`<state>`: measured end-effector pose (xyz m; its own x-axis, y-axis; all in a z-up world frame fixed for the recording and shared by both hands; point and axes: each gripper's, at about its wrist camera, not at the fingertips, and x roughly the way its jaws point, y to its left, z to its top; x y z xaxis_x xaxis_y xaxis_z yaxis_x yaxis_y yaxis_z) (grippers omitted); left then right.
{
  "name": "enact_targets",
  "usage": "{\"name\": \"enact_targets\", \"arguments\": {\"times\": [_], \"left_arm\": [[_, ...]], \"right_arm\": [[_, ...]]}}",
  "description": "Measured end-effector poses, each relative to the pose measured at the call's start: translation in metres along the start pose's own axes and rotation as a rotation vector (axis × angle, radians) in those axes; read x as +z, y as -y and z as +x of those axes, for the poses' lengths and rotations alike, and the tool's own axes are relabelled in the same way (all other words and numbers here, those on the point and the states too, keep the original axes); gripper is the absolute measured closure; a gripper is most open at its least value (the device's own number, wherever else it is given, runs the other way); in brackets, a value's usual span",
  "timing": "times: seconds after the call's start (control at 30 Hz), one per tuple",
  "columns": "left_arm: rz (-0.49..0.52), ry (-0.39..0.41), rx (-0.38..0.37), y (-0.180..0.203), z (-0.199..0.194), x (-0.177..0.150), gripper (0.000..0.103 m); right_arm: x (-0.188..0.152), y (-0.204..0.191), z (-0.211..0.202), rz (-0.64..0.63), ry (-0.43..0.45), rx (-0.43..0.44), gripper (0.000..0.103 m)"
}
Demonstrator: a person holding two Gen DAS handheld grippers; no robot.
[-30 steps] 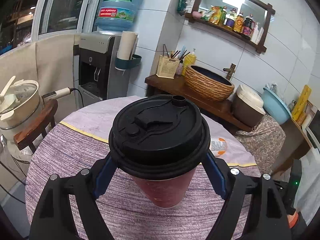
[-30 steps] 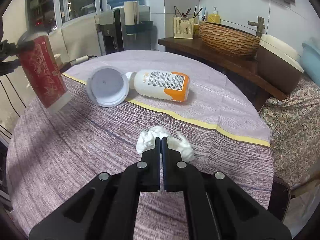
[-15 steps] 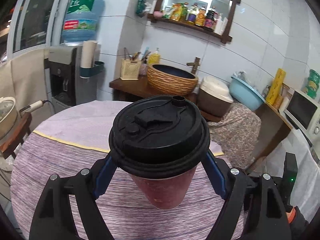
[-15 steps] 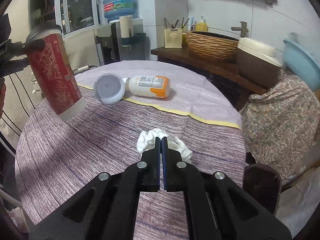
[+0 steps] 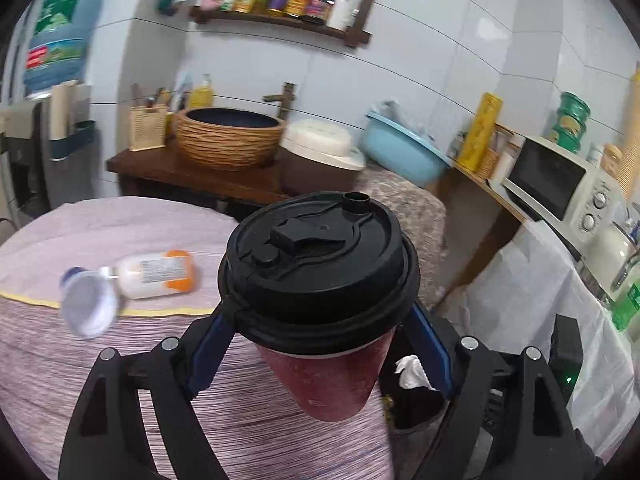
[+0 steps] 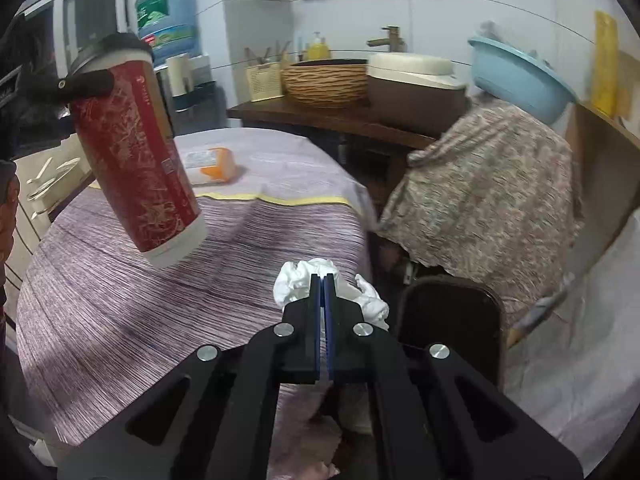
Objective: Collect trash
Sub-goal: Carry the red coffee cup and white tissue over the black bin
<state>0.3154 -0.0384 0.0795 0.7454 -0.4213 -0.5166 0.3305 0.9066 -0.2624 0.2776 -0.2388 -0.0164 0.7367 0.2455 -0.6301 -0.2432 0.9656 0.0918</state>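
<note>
My left gripper [image 5: 320,320] is shut on a red paper cup [image 5: 324,376] with a black lid, its blue pads [image 5: 208,344] pressing on both sides just under the lid. The right wrist view shows the same cup [image 6: 140,152] tilted in the air above the purple striped table [image 6: 160,280]. My right gripper [image 6: 323,280] is shut on a crumpled white tissue [image 6: 292,284], near the table's right edge. A dark bin [image 6: 452,312] stands on the floor just past that edge. A white bottle [image 5: 160,274] with an orange label and a white round lid [image 5: 88,308] lie on the table.
Behind the table a wooden counter [image 5: 172,168] carries a wicker basin [image 5: 230,136], a rice cooker [image 5: 320,152] and a blue basin [image 5: 404,152]. A floral cloth [image 6: 480,192] drapes furniture beside the bin. A microwave [image 5: 560,176] stands at the right, a water dispenser at the far left.
Both grippers have swung to the right across the table, carrying the cup and the tissue. The table's right edge and the dark bin have come into view.
</note>
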Motion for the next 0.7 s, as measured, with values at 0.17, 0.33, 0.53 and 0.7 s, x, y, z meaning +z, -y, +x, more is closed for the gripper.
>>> {"name": "enact_targets", "arguments": {"times": [0.17, 0.33, 0.53, 0.7], "left_arm": [[0.036, -0.048, -0.074, 0.055, 0.046, -0.009, 0.023], [0.070, -0.107, -0.112, 0.098, 0.090, -0.023, 0.023], [0.074, -0.178, -0.137, 0.126, 0.132, -0.045, 0.023], [0.083, -0.227, -0.142, 0.137, 0.155, -0.062, 0.023]], "right_arm": [[-0.019, 0.043, -0.009, 0.063, -0.012, -0.061, 0.101], [-0.037, 0.081, -0.015, 0.109, -0.029, -0.124, 0.101], [-0.062, 0.127, -0.012, 0.180, -0.060, -0.174, 0.101], [-0.081, 0.151, 0.003, 0.224, -0.089, -0.184, 0.101]]}}
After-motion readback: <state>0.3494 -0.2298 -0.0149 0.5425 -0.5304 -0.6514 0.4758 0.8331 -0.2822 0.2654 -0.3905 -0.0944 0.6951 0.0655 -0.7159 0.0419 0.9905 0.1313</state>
